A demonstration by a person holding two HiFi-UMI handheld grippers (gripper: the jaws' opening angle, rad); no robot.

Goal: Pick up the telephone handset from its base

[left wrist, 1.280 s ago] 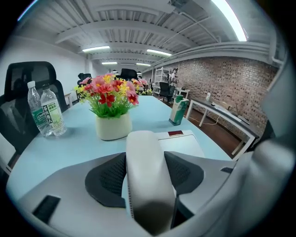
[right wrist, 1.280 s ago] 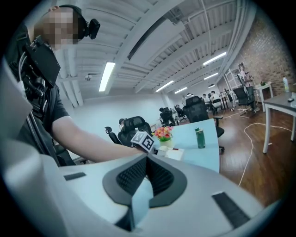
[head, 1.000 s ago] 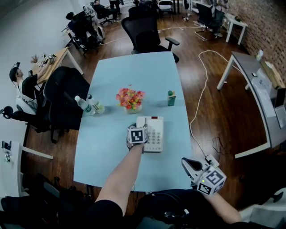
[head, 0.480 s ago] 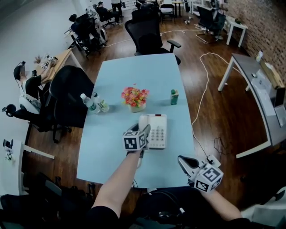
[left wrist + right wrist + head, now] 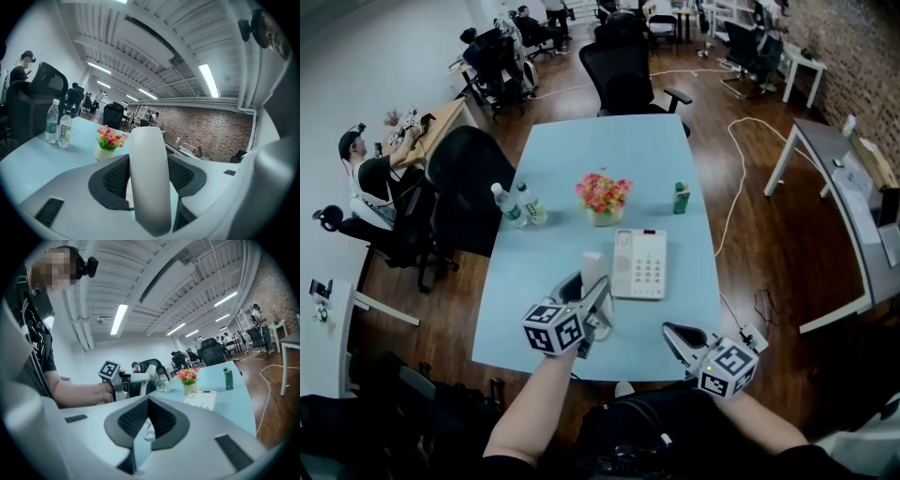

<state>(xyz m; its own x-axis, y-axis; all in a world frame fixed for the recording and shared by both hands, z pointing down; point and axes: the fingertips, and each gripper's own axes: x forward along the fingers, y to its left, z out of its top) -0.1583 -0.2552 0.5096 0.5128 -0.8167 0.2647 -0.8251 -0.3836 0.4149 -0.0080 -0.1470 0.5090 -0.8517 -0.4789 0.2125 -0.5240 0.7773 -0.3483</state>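
My left gripper (image 5: pixel 592 305) is shut on the white telephone handset (image 5: pixel 592 269) and holds it in the air, off the phone and near the table's front edge. In the left gripper view the handset (image 5: pixel 150 183) stands upright between the dark pads. The white phone base (image 5: pixel 640 264) with its keypad lies on the light blue table (image 5: pixel 581 159), to the right of the handset. My right gripper (image 5: pixel 673 335) hovers at the table's near right edge, jaws together and empty. From the right gripper view I see the handset (image 5: pixel 140 377), the base (image 5: pixel 202 400) and a coiled cord (image 5: pixel 147 430).
A pot of flowers (image 5: pixel 604 198) stands behind the phone, two water bottles (image 5: pixel 516 204) at the left edge, a green bottle (image 5: pixel 681 198) at the right. Black office chairs (image 5: pixel 623 70) ring the table. A seated person (image 5: pixel 370 178) is at far left. A white cable (image 5: pixel 733 178) runs over the floor.
My left gripper has lifted the handset off the base and drawn it up and toward the table's near edge. The right gripper has drifted slightly left.
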